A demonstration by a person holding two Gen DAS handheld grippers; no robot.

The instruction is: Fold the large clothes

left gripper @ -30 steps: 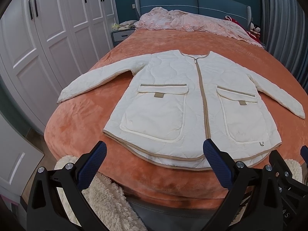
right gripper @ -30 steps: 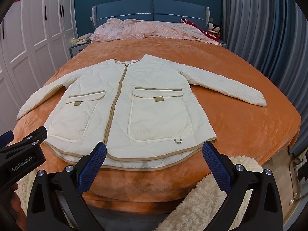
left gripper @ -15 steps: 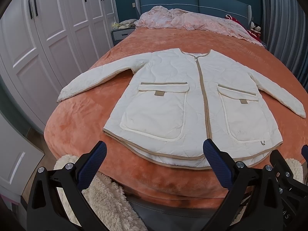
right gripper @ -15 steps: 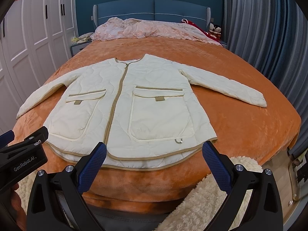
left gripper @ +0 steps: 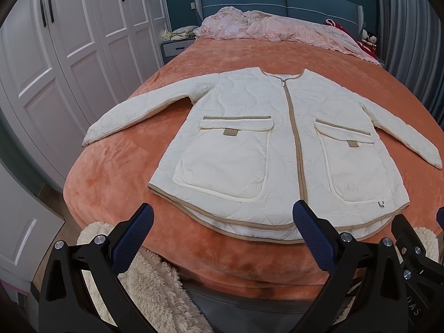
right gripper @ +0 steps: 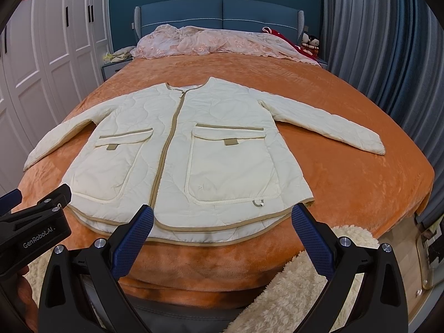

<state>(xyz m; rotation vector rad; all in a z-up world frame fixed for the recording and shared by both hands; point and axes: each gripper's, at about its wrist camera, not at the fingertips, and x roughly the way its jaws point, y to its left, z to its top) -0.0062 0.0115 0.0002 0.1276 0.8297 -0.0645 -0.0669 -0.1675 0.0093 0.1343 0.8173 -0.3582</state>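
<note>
Both grippers are held side by side at the foot of the bed (left gripper: 111,183), aimed forward and slightly down along its length, level with each other.

Left gripper (left gripper: 223,216): jaws wide apart, nothing between them. Blue-padded fingers (left gripper: 133,238) hang over the foot edge of the bed; the right-hand finger tip overlaps the jacket hem in this view, but contact cannot be confirmed. From the right wrist view its black body shows at the lower left, with a bit of the person's hand (right gripper: 23,273) under it.

Right gripper (right gripper: 222,216): jaws wide apart, empty. Its fingers (right gripper: 313,236) frame the right half of the hem; both tips sit just short of the fabric or at its edge, and touch cannot be determined.

Cream quilted jacket (left gripper: 258,144): lies flat, front up, zipped, in the middle of the orange bedspread (right gripper: 347,183). Collar points toward the headboard (right gripper: 219,11), hem toward the grippers. Both sleeves are spread outward and angled down toward the foot. Two patch pockets with tan trim face up. No fold made yet.

Surroundings: pink bedding (right gripper: 222,43) heaped at the head of the bed; white wardrobe (left gripper: 69,41) on the left; grey curtain (right gripper: 383,41) on the right; fluffy cream rug (left gripper: 155,283) on the floor beneath the grippers.
</note>
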